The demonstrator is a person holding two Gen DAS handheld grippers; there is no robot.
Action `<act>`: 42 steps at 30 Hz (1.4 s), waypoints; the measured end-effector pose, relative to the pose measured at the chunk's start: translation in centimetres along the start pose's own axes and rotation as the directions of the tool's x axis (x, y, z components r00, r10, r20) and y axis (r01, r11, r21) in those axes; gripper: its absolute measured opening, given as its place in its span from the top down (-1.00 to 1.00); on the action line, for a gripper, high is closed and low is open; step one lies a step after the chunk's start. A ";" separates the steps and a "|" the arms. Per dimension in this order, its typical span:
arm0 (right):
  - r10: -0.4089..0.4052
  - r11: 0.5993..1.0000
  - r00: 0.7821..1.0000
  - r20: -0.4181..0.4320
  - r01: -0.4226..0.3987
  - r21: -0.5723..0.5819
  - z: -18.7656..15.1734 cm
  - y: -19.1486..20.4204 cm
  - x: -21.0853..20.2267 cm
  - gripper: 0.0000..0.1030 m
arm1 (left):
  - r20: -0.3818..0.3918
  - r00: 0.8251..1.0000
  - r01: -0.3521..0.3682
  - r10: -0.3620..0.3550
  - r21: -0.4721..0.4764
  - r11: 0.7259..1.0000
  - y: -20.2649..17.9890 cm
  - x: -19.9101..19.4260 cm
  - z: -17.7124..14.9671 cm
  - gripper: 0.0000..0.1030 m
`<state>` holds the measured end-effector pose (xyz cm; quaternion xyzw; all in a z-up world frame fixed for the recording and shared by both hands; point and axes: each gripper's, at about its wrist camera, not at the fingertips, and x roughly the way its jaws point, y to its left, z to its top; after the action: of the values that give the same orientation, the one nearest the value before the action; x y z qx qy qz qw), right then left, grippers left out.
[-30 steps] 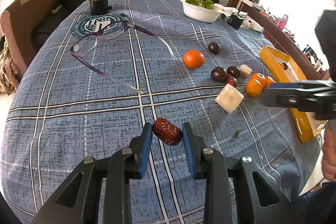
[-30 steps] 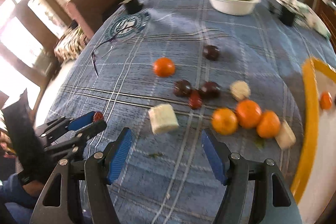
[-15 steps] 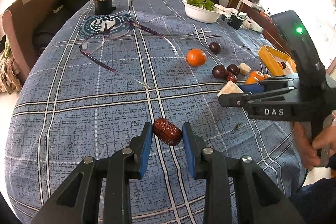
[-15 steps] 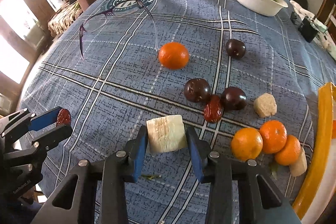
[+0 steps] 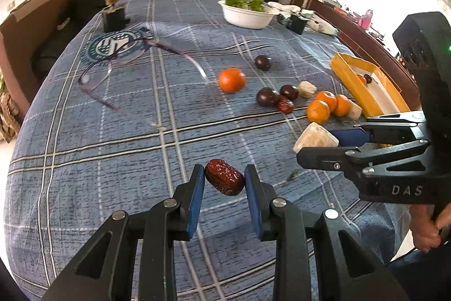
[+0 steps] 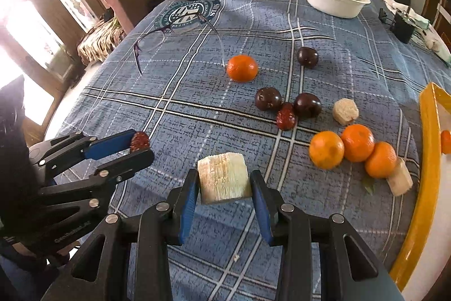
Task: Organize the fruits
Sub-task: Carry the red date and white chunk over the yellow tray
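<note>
Left tongs (image 5: 224, 181) are nearly closed, with both blue pads pinching a red date (image 5: 224, 180) end to end. The date is clear of the cloth, so it looks carried rather than resting. Right tongs (image 6: 223, 188) have just been closing and now clamp a pale cut fruit chunk (image 6: 223, 177) across its flat sides. The pads sit flush on both faces, a sensible grip since the block is square-sided and won't roll out. In the left view the chunk seems tipped up off the bench (image 5: 84, 154), so my read is it is lifted or just leaving the surface. Both hands are loaded at once, presumably to make one trip to the yellow tray (image 5: 355, 83) at the right edge, which already holds a small orange fruit (image 5: 361, 78) and a dark one beside it. Still loose on the plaid cloth: one mandarin (image 6: 242, 68) alone, three mandarins (image 6: 356, 142) touching in a cluster near the tray, three dark plums (image 6: 268, 98), a second date (image 6: 286, 116) wedged between two of them, and two more pale chunks (image 6: 345, 111). Glasses (image 6: 169, 38) and a bowl of greens (image 6: 335, 2) sit at the far side, well clear of the carry path. The task seems early on, with most fruit unsorted. Risk: the date is gripped on its rounded ends and could squirt out if tilted.
</note>
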<state>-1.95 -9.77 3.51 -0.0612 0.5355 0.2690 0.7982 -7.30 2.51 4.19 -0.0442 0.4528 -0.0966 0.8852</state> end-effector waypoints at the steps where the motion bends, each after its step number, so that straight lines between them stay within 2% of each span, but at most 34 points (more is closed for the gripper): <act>1: 0.000 1.000 1.000 0.004 0.000 0.005 -0.2 -0.2 -0.3 0.20 | 0.000 1.000 0.002 -0.002 0.006 1.000 -0.3 0.0 0.1 0.45; 20: -0.019 0.995 0.996 0.082 0.011 0.100 -2.9 -4.3 -5.1 0.20 | 0.007 1.000 0.025 -0.027 0.131 0.991 -6.5 0.7 1.8 0.45; 42: -0.065 0.974 0.987 0.150 0.030 0.224 -5.4 -10.3 -9.7 0.20 | 0.019 0.997 0.068 -0.074 0.214 0.975 -12.7 1.7 4.2 0.46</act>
<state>-3.97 -24.11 7.88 0.0365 0.4964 0.1925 0.8457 -4.64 -10.33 7.40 0.0334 0.4260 -0.1754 0.8869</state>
